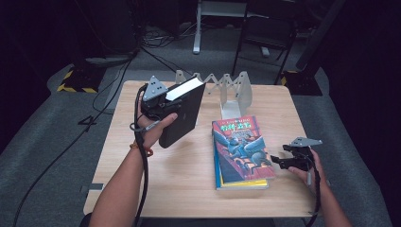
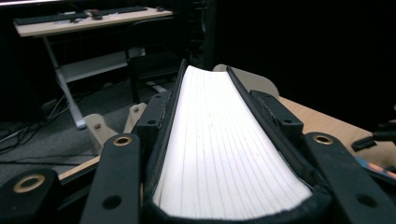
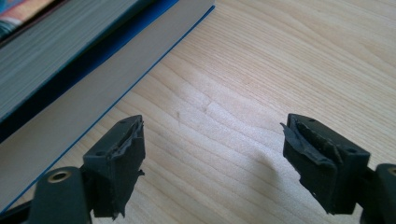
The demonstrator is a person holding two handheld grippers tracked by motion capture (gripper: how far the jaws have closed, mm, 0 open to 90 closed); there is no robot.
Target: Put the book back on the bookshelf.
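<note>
A thick black-covered book (image 1: 183,116) hangs tilted above the left half of the table, and my left gripper (image 1: 170,100) is shut on it near its upper end. In the left gripper view the book's white page edge (image 2: 224,154) runs away from me between the two jaws of the left gripper (image 2: 215,102), whose pads press on both covers. A stack of books with a colourful cover on top (image 1: 241,147) lies flat at the table's right. My right gripper (image 1: 275,162) rests just right of the stack, open, with bare wood between its jaws (image 3: 212,154). The stack's page edges (image 3: 56,51) sit at upper left there.
A white folding book rack (image 1: 227,87) stands at the far edge of the wooden table (image 1: 179,184). Beyond the table are a desk frame (image 1: 208,19), a chair (image 1: 265,33) and cables on the grey floor (image 1: 94,104).
</note>
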